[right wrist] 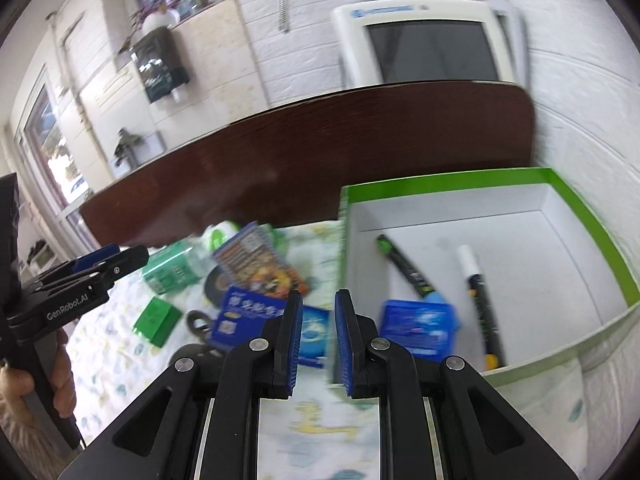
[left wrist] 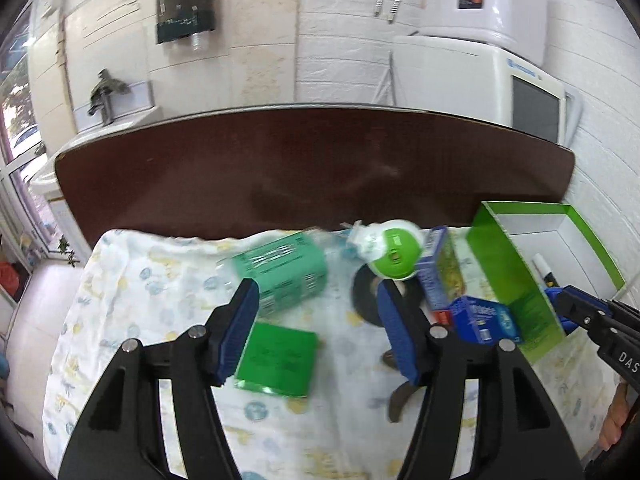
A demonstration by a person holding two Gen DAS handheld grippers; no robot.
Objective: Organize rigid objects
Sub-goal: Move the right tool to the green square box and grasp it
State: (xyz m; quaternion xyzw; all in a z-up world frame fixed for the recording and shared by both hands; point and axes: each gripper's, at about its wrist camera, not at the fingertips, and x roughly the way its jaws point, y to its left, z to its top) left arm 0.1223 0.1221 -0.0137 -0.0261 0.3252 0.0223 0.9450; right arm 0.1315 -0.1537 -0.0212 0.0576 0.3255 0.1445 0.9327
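The left tongs (left wrist: 316, 316) hang released, nothing between the pads, above the printed cloth (left wrist: 160, 280). The right tongs (right wrist: 318, 336) are clenched and empty at the green-rimmed box (right wrist: 592, 232). Beyond the left tongs from that box lie a green flat packet (left wrist: 280, 360), a black tape roll (left wrist: 368, 300) and a teal carton (left wrist: 280, 272). Inside the box lie a blue packet (right wrist: 416, 328) and two markers (right wrist: 480, 296).
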